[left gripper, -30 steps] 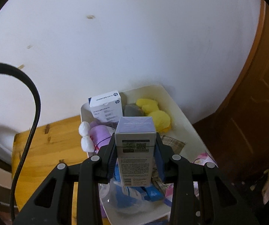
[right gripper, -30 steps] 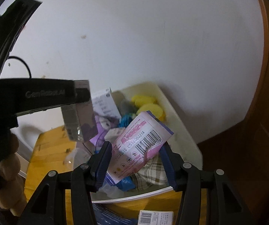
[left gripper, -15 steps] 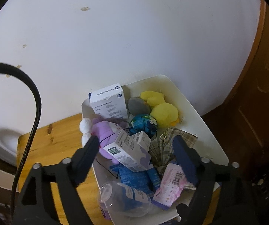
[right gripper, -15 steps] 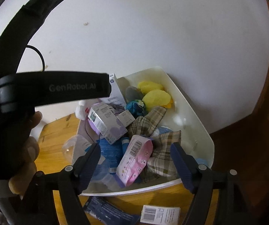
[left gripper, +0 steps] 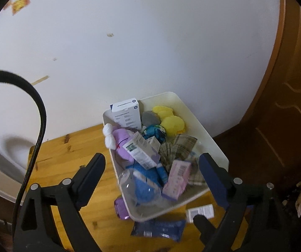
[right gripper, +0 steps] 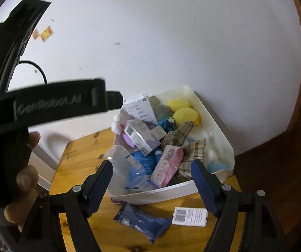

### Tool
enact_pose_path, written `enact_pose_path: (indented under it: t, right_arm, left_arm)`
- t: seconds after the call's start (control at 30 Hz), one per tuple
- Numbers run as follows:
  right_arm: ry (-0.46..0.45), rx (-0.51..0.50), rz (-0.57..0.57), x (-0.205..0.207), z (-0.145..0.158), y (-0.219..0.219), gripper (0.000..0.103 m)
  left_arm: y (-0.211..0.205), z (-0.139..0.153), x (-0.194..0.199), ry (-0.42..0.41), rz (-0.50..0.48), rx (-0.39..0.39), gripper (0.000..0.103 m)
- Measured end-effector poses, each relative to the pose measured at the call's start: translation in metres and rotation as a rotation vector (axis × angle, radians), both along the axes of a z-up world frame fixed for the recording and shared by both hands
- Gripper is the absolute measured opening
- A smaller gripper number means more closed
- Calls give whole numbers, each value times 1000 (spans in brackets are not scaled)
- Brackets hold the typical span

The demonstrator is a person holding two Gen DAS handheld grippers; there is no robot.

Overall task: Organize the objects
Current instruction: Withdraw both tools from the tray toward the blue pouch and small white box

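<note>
A white bin [left gripper: 209,138] [right gripper: 219,130] on the wooden table [left gripper: 66,155] is heaped with objects. A lavender box [left gripper: 142,153] [right gripper: 140,136] lies tilted on the pile, and a pink barcoded packet [left gripper: 176,180] [right gripper: 167,168] leans near the bin's front wall. My left gripper [left gripper: 151,159] hovers above the bin; its jaws are opening with nothing between them. My right gripper [right gripper: 151,163] is open and empty too, just in front of the bin. In the bin also sit a white box [left gripper: 127,115], a yellow plush [left gripper: 171,121] and a plaid cloth [left gripper: 177,149].
On the table in front of the bin lie a dark blue packet [right gripper: 142,220], a white barcoded box [right gripper: 190,216] and a purple thing [left gripper: 121,208] at the bin's corner. A white wall stands behind and a wooden door on the right. A hand [right gripper: 26,178] holds the left gripper.
The left gripper let go of the lavender box and the right let go of the pink packet; both now lie in the bin. Both grippers pulled back and up.
</note>
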State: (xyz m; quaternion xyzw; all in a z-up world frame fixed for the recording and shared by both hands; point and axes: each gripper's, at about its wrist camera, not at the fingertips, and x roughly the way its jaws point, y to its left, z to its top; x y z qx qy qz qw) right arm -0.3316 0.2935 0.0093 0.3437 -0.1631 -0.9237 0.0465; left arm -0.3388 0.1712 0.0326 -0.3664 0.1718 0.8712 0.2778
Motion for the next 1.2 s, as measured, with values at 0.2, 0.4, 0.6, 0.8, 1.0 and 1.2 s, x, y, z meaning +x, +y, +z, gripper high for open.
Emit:
enact_pose_path:
  t: [0.2, 0.4, 0.6, 0.8, 1.0, 1.2]
  right_arm:
    - [50, 20, 17, 35, 34, -7, 78]
    - [112, 59, 34, 68, 63, -13, 78]
    - [168, 77, 43, 96, 89, -14, 78]
    - [200, 98, 49, 119, 100, -14, 80]
    - [203, 120, 46, 133, 97, -13, 82]
    - [152, 153, 52, 136, 75, -13, 82]
  left_arm:
    - [-30, 30, 34, 32, 25, 51, 93]
    - [-59, 51, 63, 43, 39, 123, 97]
    - [-81, 64, 84, 60, 57, 172, 97]
    - [-95, 59, 103, 66, 64, 189, 98]
    - [-102, 37, 115, 45, 77, 178, 98]
    - [-106, 14, 113, -17, 96, 158, 98]
